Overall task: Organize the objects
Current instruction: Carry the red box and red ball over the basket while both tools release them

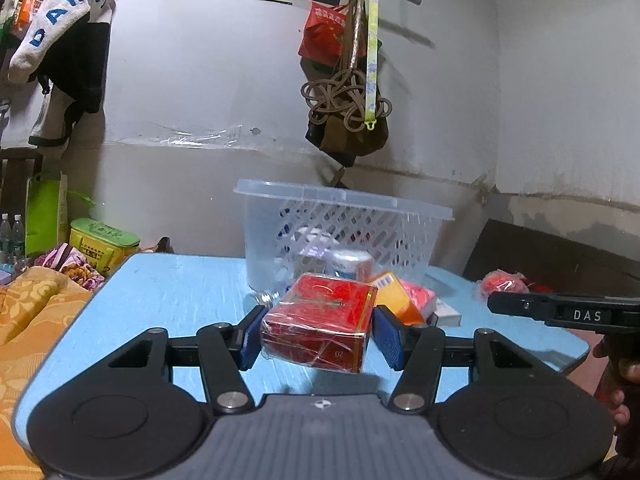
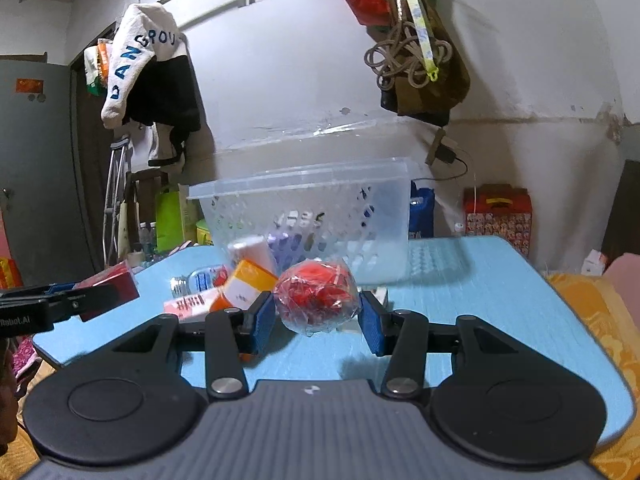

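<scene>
My left gripper [image 1: 318, 334] is shut on a red box wrapped in clear film [image 1: 320, 320] and holds it above the blue table [image 1: 168, 300]. My right gripper [image 2: 318, 318] is shut on a red ball-shaped item in clear wrap [image 2: 318, 300], just above the table [image 2: 480, 304]. A clear plastic basket [image 1: 348, 236] stands at the table's far side, behind both held items; it also shows in the right wrist view [image 2: 312, 208]. An orange box [image 2: 248, 284], a pink pack [image 2: 188, 304], a white roll [image 2: 254, 250] and a small bottle [image 2: 200, 278] lie in front of the basket.
A bed with orange cloth [image 1: 32, 320] lies left of the table. Clothes [image 1: 60, 40] and bags with a rope [image 1: 348, 92] hang on the wall. A red gift box [image 2: 498, 216] stands behind the table on the right. The left gripper with its box shows at the left of the right wrist view [image 2: 68, 300].
</scene>
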The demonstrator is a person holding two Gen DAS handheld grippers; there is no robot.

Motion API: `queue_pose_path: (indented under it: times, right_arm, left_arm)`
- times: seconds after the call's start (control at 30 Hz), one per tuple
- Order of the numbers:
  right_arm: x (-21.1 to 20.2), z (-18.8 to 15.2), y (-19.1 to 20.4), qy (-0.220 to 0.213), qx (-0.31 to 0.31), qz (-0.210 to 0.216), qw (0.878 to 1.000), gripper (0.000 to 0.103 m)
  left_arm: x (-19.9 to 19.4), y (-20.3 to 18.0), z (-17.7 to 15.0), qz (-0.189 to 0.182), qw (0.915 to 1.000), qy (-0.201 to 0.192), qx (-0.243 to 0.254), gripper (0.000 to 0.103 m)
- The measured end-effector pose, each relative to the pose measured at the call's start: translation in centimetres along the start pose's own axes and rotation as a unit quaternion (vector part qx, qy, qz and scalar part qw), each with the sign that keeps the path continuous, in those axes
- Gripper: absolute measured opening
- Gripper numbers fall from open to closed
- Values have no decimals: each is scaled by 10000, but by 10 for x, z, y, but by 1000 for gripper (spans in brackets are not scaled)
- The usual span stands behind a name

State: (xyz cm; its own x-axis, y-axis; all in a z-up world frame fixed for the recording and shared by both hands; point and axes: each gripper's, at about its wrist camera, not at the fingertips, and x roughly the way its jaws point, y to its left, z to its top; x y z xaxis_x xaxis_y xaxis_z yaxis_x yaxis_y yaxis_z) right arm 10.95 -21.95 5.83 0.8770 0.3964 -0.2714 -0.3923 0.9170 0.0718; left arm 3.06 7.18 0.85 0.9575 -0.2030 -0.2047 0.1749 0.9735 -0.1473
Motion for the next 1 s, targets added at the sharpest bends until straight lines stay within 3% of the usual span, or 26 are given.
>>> queue_pose_path:
  times: [0.3,0.4,0.5,0.6,0.7,0.83,0.9,0.93,0.97,1.0]
  right_arm:
    - [5,50,-2,-271,-128,118,9995,50]
    - [13,79,-3,-384,-243,190,9988,50]
    - [32,114,-1,-447,-323,219,9982,50]
    - [67,143,1,-255,-529,62,9983,50]
    - [113,156,-4,272,-571,-22,9980,50]
    - [147,150,-14,681,-435,-93,9967,50]
    - [157,145,-13,799,-519,-169,9953,51]
    - [159,144,-13,797,-538,-155,9952,54]
    - [159,144,-13,761,-532,-102,9956,61]
    - [158,145,-13,754,-488,-77,9959,79]
  left_arm:
    - [6,9,49,-100,9995,-275,99,60]
    - [6,-3,76,-33,9979,-535,372,60]
    - [20,-13,112,-208,9968,-610,483,60]
    - [57,-19,151,-225,9978,-359,502,60]
    - [113,-20,177,-72,9987,206,468,60]
    - [173,-18,184,143,9957,832,380,60]
    - [192,-16,186,158,9950,948,283,60]
    - [200,-15,186,151,9942,1025,295,62]
    - [205,-14,185,188,9933,1097,311,77]
    - [210,-13,183,277,9926,1145,305,90]
